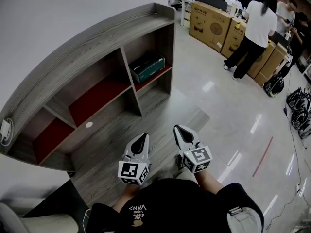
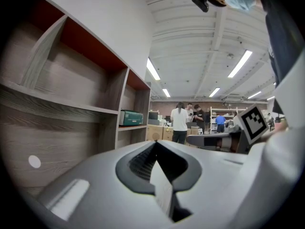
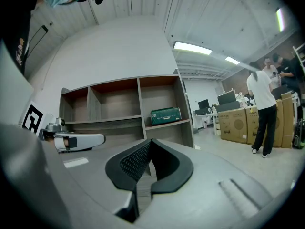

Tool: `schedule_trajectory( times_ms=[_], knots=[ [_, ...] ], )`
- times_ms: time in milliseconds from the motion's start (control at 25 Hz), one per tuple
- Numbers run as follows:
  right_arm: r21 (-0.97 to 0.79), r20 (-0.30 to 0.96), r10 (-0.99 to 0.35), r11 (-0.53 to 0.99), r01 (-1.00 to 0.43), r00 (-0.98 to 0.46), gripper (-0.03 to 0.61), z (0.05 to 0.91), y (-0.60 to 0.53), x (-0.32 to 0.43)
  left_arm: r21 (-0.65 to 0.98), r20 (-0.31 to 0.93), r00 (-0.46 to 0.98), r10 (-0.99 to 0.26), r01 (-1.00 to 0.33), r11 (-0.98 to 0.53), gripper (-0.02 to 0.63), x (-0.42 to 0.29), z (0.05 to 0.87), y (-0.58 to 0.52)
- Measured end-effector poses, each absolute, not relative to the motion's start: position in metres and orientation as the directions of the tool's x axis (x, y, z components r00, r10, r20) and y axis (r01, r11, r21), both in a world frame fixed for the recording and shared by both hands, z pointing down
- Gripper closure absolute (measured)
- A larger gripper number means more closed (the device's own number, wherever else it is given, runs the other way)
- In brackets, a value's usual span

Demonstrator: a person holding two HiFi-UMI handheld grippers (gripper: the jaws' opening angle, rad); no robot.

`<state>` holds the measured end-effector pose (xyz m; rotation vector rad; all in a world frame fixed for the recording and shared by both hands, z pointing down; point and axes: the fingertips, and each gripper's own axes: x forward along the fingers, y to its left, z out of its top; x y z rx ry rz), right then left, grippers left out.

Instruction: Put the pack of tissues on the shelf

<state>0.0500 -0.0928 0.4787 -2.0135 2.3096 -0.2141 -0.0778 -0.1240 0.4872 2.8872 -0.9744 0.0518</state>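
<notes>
A green pack of tissues (image 1: 148, 67) lies in the right-hand upper compartment of the grey wooden shelf (image 1: 97, 47), on its red board. It also shows as the green pack (image 2: 131, 118) in the left gripper view and the green pack (image 3: 165, 115) in the right gripper view. My left gripper (image 1: 141, 139) and right gripper (image 1: 182, 132) hover side by side close to my body, well short of the shelf. Both are shut with nothing between the jaws, as the left gripper (image 2: 155, 143) and right gripper (image 3: 149, 141) show close up.
The other shelf compartments (image 1: 99, 93) hold nothing; a small white disc (image 1: 89, 124) sits on a lower board. Several people (image 1: 255, 30) stand by cardboard boxes (image 1: 209, 25) at the far right. Dark bags (image 1: 299, 108) lie along the right edge on the glossy floor (image 1: 228, 115).
</notes>
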Motion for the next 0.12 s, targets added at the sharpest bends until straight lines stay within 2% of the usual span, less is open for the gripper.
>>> schedule_trajectory(
  times_ms=[120],
  knots=[
    [-0.152,0.038,-0.99,0.127,-0.98,-0.134,0.575,0.4792,-0.0932,0.0507,0.078,0.061,0.794,-0.604,-0.607,-0.79,0.563,-0.078,0.487,-0.1249]
  ],
)
